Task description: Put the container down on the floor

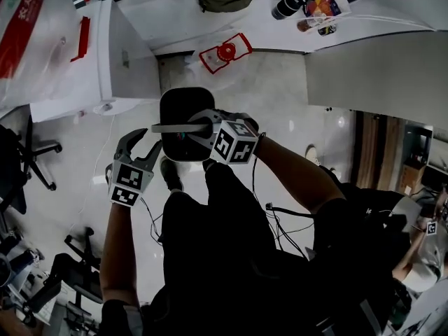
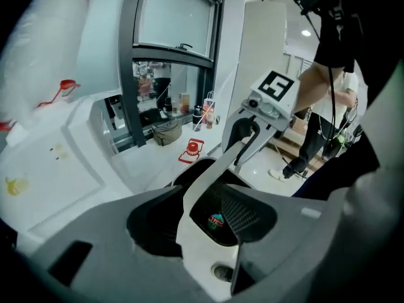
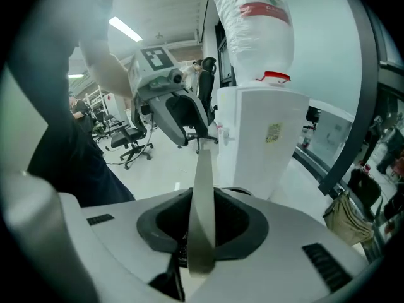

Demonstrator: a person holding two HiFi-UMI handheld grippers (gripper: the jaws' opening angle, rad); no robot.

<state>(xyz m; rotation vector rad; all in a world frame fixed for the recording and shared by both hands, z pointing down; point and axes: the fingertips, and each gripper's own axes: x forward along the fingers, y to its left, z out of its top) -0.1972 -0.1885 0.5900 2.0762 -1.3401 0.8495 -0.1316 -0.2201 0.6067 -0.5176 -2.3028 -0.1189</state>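
Container (image 1: 183,107), a black bucket-type bin w/ a pale bail handle (image 1: 171,127), hangs from the right hand-held gripper (image 1: 204,130). Its jaws are clamped on the handle near the middle; the right gripper view shows the strap pinched between them. Left hand-held gripper (image 1: 143,148) is released, jaws spread wide just beside the bin's lower-left corner. In its own view the handle runs through the gap, but neither pad presses it. Handle stands up taut above the rim, so the bin is prob. carried, not resting, tho the steep downward view doesn't show whether its base touches the floor (image 1: 280,96). A small red-and-green item (image 2: 216,220) lies inside. Progress, as I judge it: bin is up and held one-handed, set-down not yet finished. Left to do: lower till the base sits flat on the floor near the person's shoe (image 1: 171,177), then open the right jaws & pull clear.
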